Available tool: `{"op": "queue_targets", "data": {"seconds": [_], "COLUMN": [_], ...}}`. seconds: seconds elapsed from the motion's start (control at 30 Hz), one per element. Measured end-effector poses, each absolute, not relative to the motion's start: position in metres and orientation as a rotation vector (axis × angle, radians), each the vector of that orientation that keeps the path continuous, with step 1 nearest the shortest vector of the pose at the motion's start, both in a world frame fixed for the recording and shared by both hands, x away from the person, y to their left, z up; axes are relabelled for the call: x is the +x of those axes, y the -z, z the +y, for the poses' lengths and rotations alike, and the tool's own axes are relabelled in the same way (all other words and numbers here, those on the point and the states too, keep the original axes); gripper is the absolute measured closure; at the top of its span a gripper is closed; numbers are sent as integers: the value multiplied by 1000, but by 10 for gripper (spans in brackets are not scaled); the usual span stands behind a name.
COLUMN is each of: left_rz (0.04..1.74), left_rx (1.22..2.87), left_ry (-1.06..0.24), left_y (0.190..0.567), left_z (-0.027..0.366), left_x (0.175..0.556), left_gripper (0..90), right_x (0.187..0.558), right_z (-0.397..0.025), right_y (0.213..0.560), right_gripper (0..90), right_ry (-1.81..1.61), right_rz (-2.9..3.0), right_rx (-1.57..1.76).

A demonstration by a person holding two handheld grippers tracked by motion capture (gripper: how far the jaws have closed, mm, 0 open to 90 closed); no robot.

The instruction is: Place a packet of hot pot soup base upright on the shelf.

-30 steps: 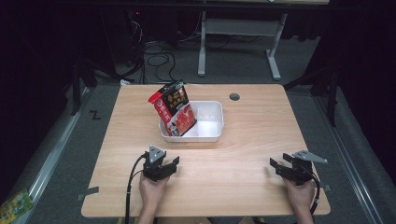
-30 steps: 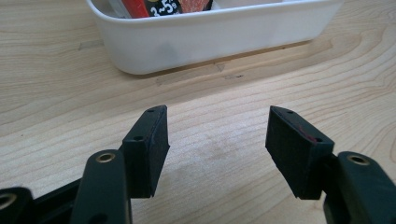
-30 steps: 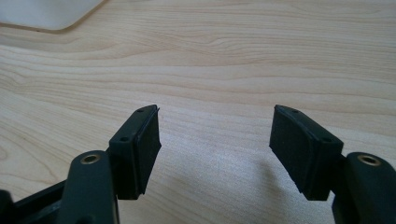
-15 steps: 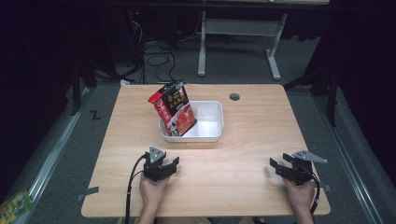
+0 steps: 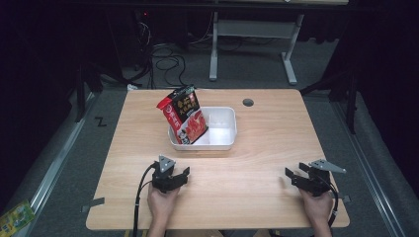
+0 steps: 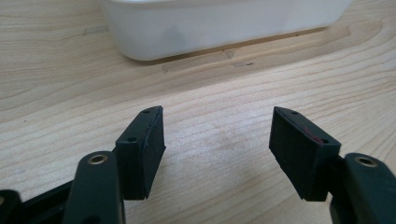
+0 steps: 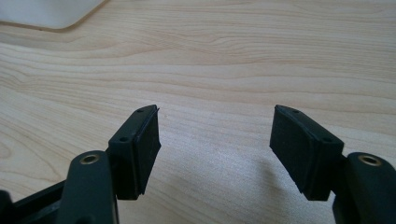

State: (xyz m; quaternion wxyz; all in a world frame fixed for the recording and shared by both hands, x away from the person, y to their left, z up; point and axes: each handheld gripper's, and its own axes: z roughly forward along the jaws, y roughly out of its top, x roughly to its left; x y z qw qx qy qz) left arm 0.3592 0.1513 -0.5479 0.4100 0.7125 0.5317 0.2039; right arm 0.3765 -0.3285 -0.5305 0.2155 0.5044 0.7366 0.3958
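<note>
A white rectangular bin [image 5: 221,131] sits at the middle of the wooden table [image 5: 267,123]. A red and black snack bag [image 5: 184,117] stands tilted in its left end, its top sticking out above the rim. My left gripper [image 5: 182,173] rests open near the front edge, in front of the bin's left half, with nothing between its jaws. In the left gripper view the left gripper [image 6: 217,135] faces the bin's near wall [image 6: 219,25]. My right gripper [image 5: 293,173] rests open at the front right. In the right gripper view the right gripper [image 7: 215,133] hangs over bare wood, with the bin's corner [image 7: 46,14] at the top left.
A round cable hole [image 5: 248,102] lies in the table top behind the bin on the right. Beyond the table, a white desk frame [image 5: 252,44] and loose cables [image 5: 165,54] stand on the grey floor. A small packet [image 5: 15,217] lies on the floor at the lower left.
</note>
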Motion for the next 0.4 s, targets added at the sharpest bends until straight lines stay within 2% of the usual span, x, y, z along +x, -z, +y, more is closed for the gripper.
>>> {"op": "queue_targets", "data": {"seconds": [0.4], "left_rz": [1348], "left_rx": [1795], "left_ry": [-522], "left_y": [548], "left_z": [150], "left_x": [359], "left_gripper": [357], "right_x": [377], "right_z": [-329], "right_y": [531], "right_gripper": [337], "right_ry": [-1097], "right_rz": [2045], "right_rx": [1399]}}
